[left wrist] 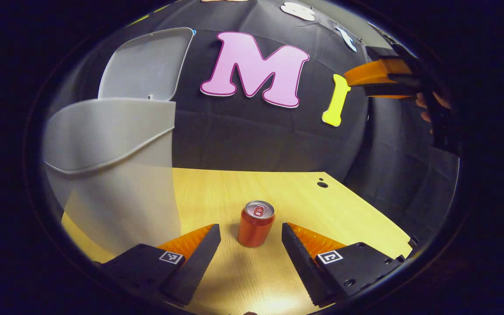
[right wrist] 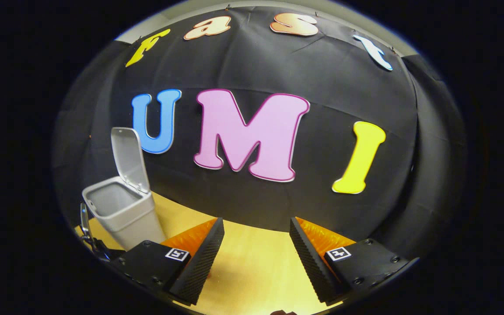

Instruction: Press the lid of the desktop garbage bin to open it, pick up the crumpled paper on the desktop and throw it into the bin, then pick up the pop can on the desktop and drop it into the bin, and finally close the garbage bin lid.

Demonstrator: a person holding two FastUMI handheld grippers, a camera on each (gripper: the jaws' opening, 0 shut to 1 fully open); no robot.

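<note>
An upright red pop can stands on the wooden desktop, just ahead of my left gripper, between its open fingers without touching them. To the can's left rises the grey bin with its lid swung up. In the right gripper view the same bin stands at the far left, lid raised, its inside showing grey. My right gripper is open over the bare desktop with nothing between its fingers. That gripper also appears high at the right of the left gripper view, held by a hand.
The black cloth wall closes the back of the desk. A small dark hole marks the desktop near its far right corner. The desk's right edge runs diagonally beside my left gripper. A dark object sits left of the bin.
</note>
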